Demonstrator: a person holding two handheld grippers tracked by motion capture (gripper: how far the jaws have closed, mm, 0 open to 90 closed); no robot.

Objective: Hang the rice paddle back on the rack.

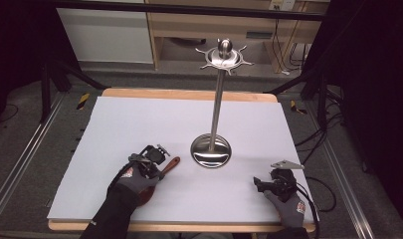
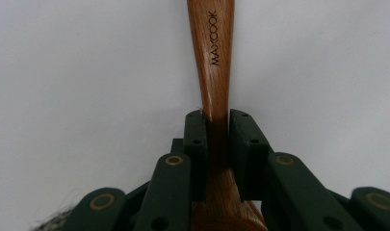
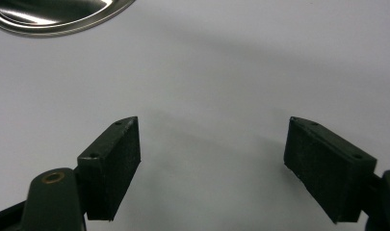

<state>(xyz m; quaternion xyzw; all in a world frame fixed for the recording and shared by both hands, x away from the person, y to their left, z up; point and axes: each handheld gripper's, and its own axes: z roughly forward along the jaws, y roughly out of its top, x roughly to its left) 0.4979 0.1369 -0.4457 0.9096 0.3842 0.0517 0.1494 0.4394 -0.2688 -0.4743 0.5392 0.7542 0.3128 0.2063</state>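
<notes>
Left gripper view has the left hand-held gripper (image 2: 216, 120) clamped on the neck of a wooden spoon (image 2: 213, 57), pads squeezing the handle from both sides. It lies on the white table (image 1: 139, 124), near the front left, its long axis slanting so the handle end points toward the base of the metal stand (image 1: 211, 151) while the bowl end sits under the gloved hand. I'd guess it's light and stiff, the varnished wood a bit slick, so gripping that narrow waist near the bowl seems sensible. The right hand-held gripper (image 3: 209, 159) sits wide open over bare table with nothing between the jaws
</notes>
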